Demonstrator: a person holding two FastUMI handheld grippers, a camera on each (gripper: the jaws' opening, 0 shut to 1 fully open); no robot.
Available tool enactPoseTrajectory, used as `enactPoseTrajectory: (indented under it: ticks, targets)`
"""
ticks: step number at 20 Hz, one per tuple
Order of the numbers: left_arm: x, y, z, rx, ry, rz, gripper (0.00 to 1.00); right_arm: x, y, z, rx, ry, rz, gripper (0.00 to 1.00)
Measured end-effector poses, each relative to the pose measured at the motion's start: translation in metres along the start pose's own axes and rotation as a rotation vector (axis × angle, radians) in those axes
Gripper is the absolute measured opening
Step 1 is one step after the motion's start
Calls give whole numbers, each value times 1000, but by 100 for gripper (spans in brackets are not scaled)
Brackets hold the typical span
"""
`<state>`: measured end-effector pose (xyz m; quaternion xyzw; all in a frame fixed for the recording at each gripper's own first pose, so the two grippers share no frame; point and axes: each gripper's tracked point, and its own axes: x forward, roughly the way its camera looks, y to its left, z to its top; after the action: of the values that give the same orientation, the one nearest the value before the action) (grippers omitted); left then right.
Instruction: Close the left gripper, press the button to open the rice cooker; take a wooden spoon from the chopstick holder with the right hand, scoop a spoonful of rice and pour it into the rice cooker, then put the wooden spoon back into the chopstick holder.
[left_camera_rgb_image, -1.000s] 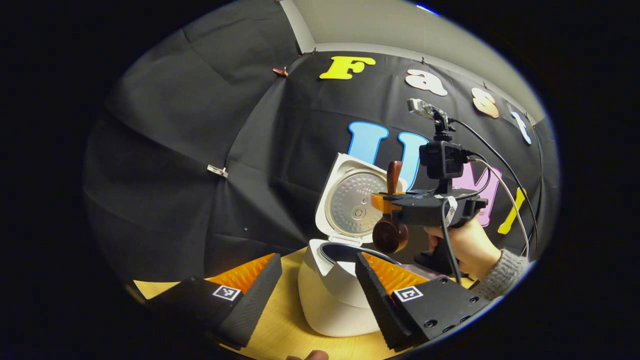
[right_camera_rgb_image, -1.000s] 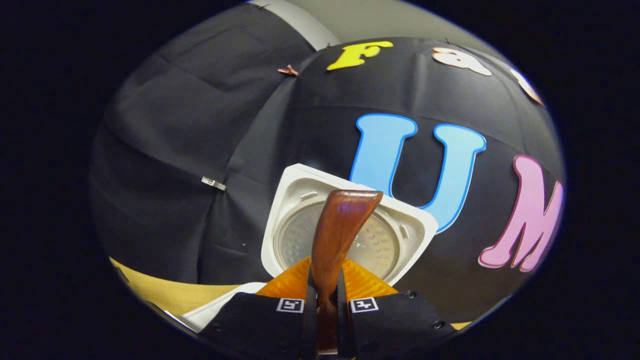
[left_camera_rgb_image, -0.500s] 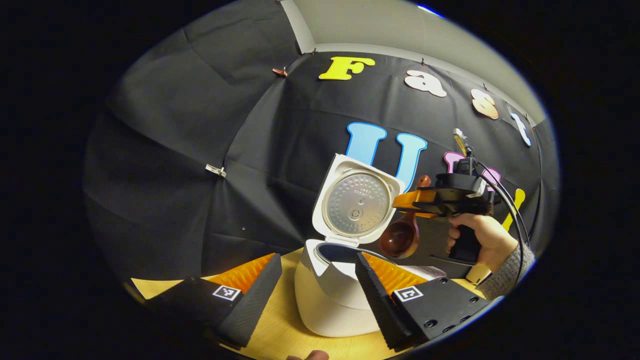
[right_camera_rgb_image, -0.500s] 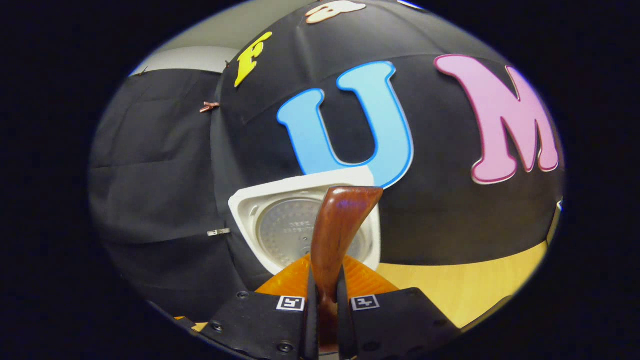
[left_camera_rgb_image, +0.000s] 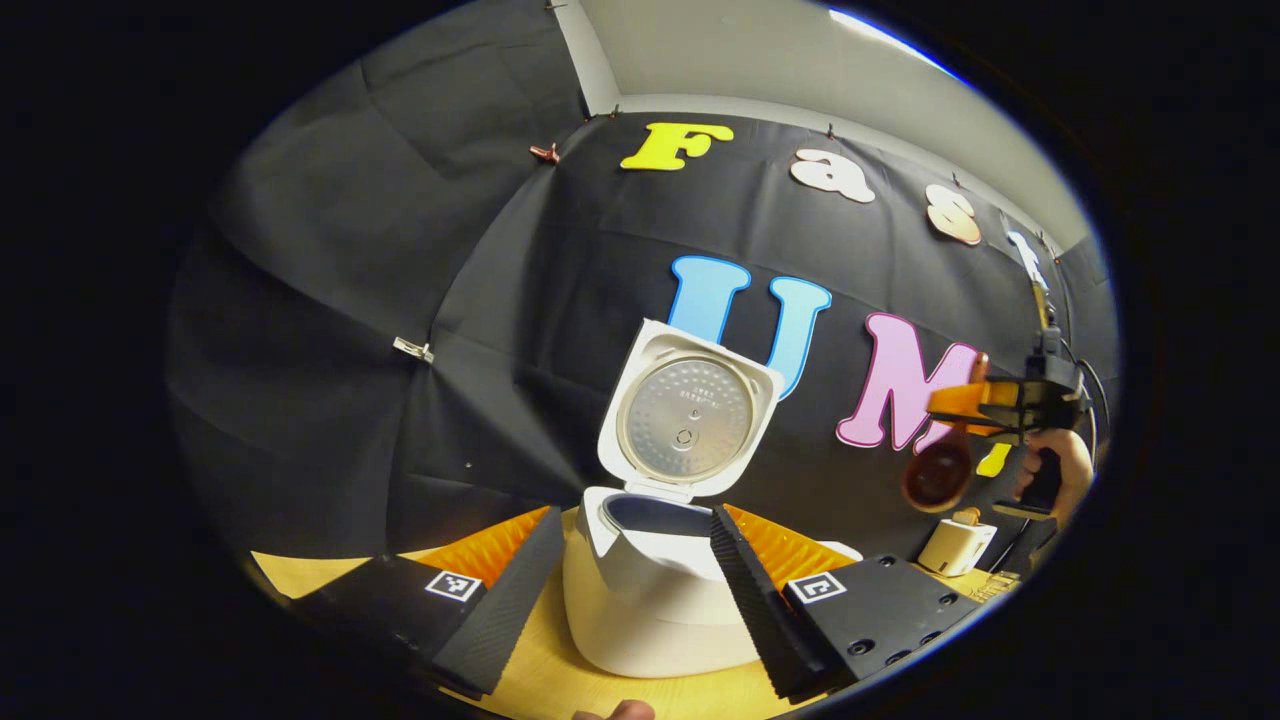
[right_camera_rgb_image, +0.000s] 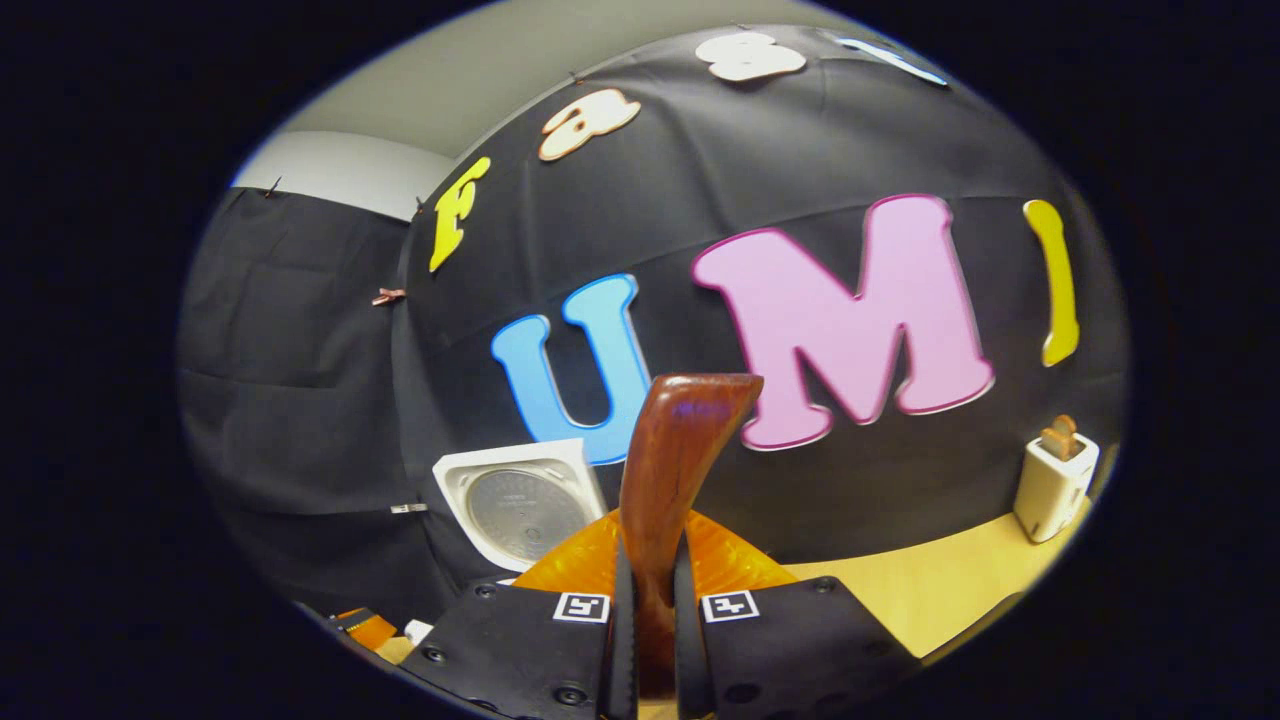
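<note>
The right gripper (right_camera_rgb_image: 648, 640) pinches the wooden spoon (right_camera_rgb_image: 672, 470) by its handle, both fingers pressed on the shaft, the handle end rising straight ahead of them. Seen from the left gripper view, that spoon (left_camera_rgb_image: 938, 472) hangs bowl-down beneath the far gripper, well to the right of the rice cooker (left_camera_rgb_image: 645, 600) and just above the chopstick holder (left_camera_rgb_image: 956, 545). From the right gripper's own camera the chopstick holder (right_camera_rgb_image: 1052, 485) sits off to the right of the fingers on the table (right_camera_rgb_image: 950, 590), with another utensil standing in it. The left gripper (left_camera_rgb_image: 630, 585) is spread wide, holding nothing, the open cooker standing just ahead between its fingers.

The likely trouble lies in the return. The spoon bowl hangs below the fingers, outside that camera's sight, so it could catch the holder's rim or the utensil already inside and tip the small holder over. A narrow pinch on a smooth, rounded handle may also let the spoon swivel or slip on contact.
</note>
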<state>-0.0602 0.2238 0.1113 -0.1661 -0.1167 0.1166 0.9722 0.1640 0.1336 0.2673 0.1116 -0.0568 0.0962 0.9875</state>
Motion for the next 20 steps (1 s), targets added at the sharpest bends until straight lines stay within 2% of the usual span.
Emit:
enactPoseTrajectory:
  ticks: [4,9,15,20]
  targets:
    - [-3,-12,3,-22,-16,-13,95,-59,-71,19,-28,-25,-101,19]
    - [-6,-27,5,-52,-30,-34,95,-123,-163,18,-41,-17,-232,19]
    - [-10,-47,8,-52,-46,-63,95,-165,-259,-29,-35,46,-355,19]
    - [-8,-57,4,-17,-43,-82,95,-177,-300,-71,-59,89,-420,19]
